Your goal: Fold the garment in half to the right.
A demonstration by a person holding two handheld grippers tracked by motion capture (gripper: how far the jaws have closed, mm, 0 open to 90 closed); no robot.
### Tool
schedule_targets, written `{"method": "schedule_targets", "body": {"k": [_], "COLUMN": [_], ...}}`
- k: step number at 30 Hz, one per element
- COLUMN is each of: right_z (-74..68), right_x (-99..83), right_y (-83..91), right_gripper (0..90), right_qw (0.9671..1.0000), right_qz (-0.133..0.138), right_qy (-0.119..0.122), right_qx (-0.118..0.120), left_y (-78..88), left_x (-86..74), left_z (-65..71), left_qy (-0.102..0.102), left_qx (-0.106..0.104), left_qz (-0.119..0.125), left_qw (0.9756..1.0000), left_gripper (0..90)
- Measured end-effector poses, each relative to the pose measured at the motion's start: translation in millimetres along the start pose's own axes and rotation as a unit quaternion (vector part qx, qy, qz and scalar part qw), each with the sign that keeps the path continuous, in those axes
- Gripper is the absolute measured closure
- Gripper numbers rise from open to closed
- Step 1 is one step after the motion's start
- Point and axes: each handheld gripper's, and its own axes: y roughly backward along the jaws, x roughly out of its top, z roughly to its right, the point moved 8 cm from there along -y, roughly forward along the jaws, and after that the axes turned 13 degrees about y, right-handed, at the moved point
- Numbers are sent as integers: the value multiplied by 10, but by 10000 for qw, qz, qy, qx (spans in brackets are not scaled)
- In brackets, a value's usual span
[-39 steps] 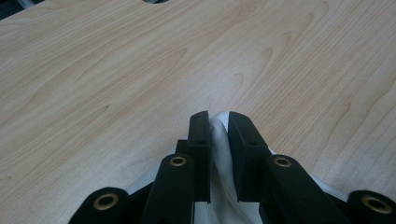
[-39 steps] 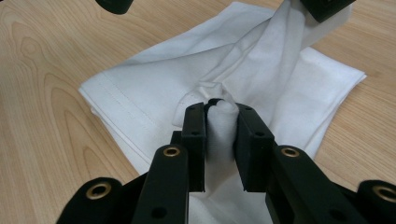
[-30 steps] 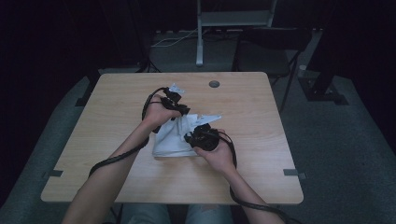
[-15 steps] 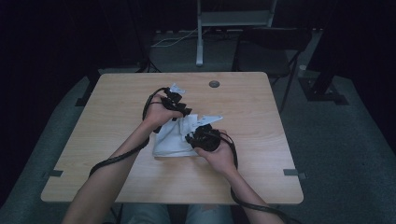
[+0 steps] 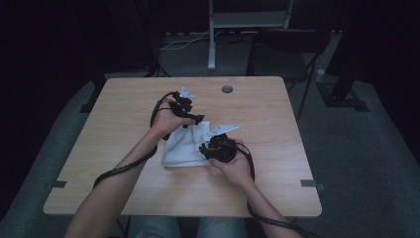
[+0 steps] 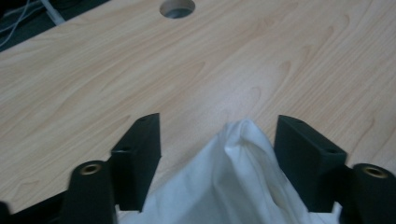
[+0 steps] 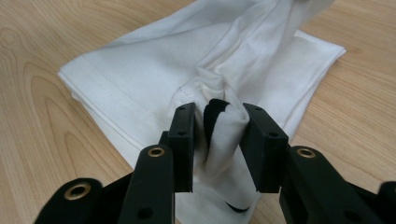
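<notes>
Cloth (image 5: 185, 146), one piece, white and folded, lies near the middle of the one wooden table (image 5: 114, 124); I count two grippers on it and one round hole (image 5: 227, 89) in the tabletop toward the far edge. From the left: my left gripper (image 5: 190, 115) sits at the cloth's far left corner, held by the left hand (image 5: 167, 119). In the left gripper view its two jaws stand wide apart with a raised peak of cloth (image 6: 238, 177) between them, closer to the right-hand jaw, and I cannot tell whether it brushes that jaw; nothing is pinched there. Those jaws have just been opening: against the high view of a second ago, the gripper sits in the same spot over the same corner. Moving right, my right gripper (image 5: 214, 147) rests on the cloth's near right part, in the right hand (image 5: 236, 166). In the right gripper view (image 7: 215, 135) the jaws are narrowly parted with a bunched fold of cloth (image 7: 154, 79) standing between them; it presses against the right-hand jaw, while a thin dark gap shows beside the left-hand one. These jaws too have just been easing apart. No box, tray or bowl is on the table. The cloth itself lies where it lay a second ago.
</notes>
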Motion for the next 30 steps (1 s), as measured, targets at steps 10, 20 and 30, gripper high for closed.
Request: {"method": "schedule_targets", "body": {"k": [10,20,30], "right_z": [14,42,73], "right_x": [-71,-158,-71], "right_y": [34,108,346], "right_gripper": [625,552,482], "right_qw": [10000,9998,9997], "right_qz": [-20,-134,137], "right_qy": [-49,-49,-18], "right_qx": [-71,-114,-197], "left_y": [107,299,549], "left_x": [64,-25,-252], "left_z": [2,-122,-277], "left_qy": [-91,-81,-58], "left_qx": [-57,-86,-111], "left_qz": [243,350,485], "left_qw": [9996,9993,9987], "left_gripper": [300,300,300]}}
